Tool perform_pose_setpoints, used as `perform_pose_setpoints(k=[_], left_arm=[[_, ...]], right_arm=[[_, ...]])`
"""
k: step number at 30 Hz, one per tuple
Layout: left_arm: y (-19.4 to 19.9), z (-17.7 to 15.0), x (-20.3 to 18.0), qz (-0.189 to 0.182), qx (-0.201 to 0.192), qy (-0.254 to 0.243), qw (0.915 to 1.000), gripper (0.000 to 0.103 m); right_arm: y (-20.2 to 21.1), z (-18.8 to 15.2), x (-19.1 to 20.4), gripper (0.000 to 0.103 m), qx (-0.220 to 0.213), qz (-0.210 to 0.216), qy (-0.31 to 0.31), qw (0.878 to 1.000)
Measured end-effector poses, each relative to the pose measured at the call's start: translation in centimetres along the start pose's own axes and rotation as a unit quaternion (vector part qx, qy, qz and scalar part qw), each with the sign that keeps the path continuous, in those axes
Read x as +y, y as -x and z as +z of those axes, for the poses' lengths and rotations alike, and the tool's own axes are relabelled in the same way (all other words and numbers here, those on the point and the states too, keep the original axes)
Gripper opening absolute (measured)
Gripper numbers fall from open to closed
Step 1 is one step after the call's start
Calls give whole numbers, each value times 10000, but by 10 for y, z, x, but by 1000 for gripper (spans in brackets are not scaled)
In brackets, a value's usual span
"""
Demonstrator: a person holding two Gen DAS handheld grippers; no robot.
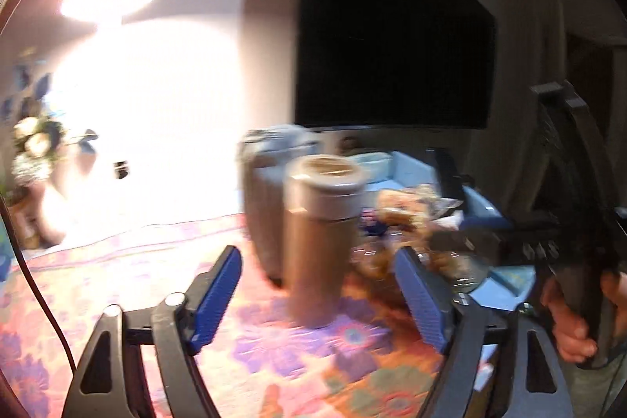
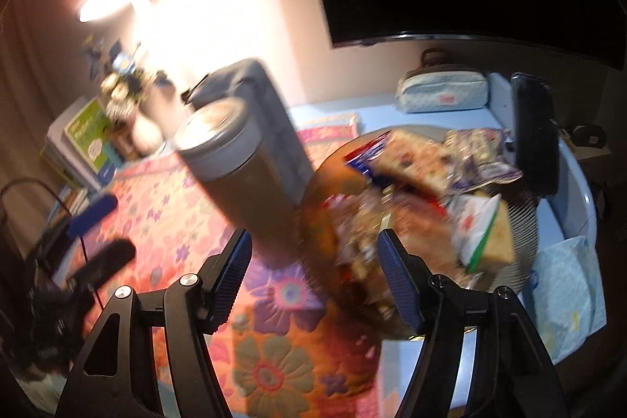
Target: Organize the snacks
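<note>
The snack packets (image 2: 423, 183) lie heaped in a glass plate (image 2: 525, 237) on the floral cloth (image 2: 274, 359), beside a tall canister (image 2: 243, 175). Judged light, crinkly, slippery, crushable: grip a sealed edge. Left gripper (image 1: 317, 304) and right gripper (image 2: 313, 281) both spread, empty

Each gripper, the left gripper (image 1: 318, 300) and the right gripper (image 2: 315, 281), is a black plastic frame with triangular cut-outs and two arms joined by round silver screws. The fingers (image 1: 213, 298) carry blue ribbed pads. A thin dark cable (image 1: 37, 294) curves past the left frame. A bare hand (image 1: 572, 324) grips a black handle.
</note>
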State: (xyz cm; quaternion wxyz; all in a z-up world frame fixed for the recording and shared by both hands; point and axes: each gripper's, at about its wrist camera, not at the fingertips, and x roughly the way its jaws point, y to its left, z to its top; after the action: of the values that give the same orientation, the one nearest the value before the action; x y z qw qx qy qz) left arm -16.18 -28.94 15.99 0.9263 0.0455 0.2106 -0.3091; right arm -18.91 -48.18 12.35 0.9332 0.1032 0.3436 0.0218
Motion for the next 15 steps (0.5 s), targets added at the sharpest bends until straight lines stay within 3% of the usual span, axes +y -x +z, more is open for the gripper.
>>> perform_pose_setpoints(k=[4, 9, 12, 15], left_arm=[[21, -8, 37, 553, 18, 85, 9984, 96], [33, -23, 86, 1256, 131, 308, 9915, 97], [35, -33, 112, 1682, 195, 390, 9848, 97], [39, -45, 139, 2045, 230, 578, 9769, 97]], right_arm=[[-23, -12, 41, 66, 342, 316, 286, 9985], [-55, -20, 100, 66, 625, 721, 766, 9925], [-73, -19, 136, 66, 568, 880, 987, 9896], [-89, -14, 162, 66, 220, 792, 1107, 9905]])
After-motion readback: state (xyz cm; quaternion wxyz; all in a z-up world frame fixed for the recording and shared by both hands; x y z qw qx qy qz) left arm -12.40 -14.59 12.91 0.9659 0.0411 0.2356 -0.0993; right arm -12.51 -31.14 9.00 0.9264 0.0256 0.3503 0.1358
